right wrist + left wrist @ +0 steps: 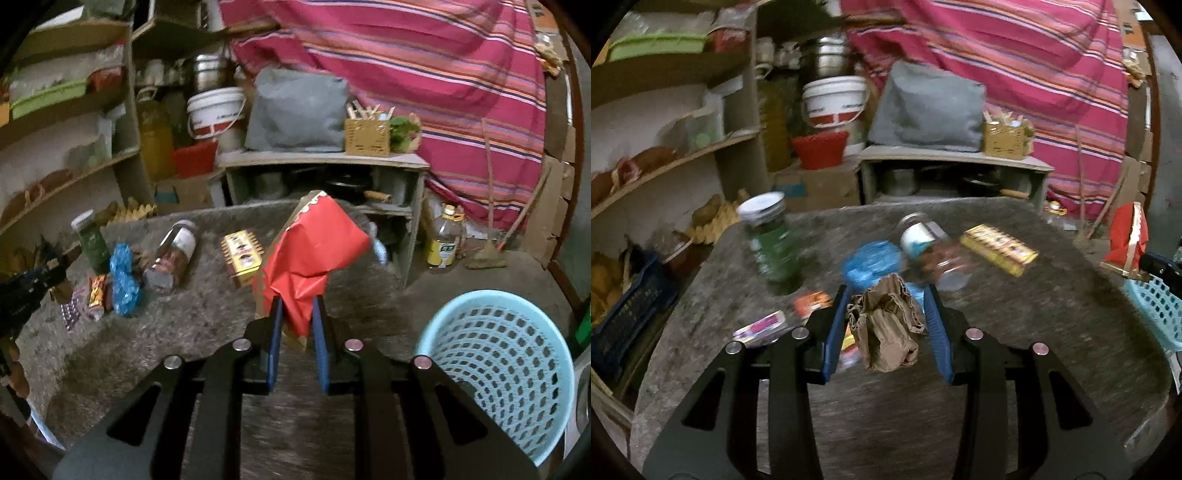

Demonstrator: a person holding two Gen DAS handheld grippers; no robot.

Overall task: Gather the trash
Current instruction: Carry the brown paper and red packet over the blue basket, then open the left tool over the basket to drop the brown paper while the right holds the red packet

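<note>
My left gripper (886, 291) is shut on a crumpled brown paper bag (886, 328) and holds it above the grey stone table (1034, 332). My right gripper (297, 301) is shut on a crumpled red paper wrapper with a gold edge (314, 247), held above the table (184, 314) just left of the light blue perforated basket (509, 365). The basket also shows in the left wrist view (1156, 306), with the red wrapper (1126, 236) beside it. On the table lie a blue plastic bag (123, 277), small snack wrappers (92, 295) and a blister pack (70, 314).
A green jar with a white lid (90, 240) stands at the table's left. A brown jar (173, 254) lies on its side by a yellow box (242, 254). Shelves (74, 166), buckets (214, 110) and a low cabinet (321, 162) stand behind. An oil bottle (443, 236) stands on the floor.
</note>
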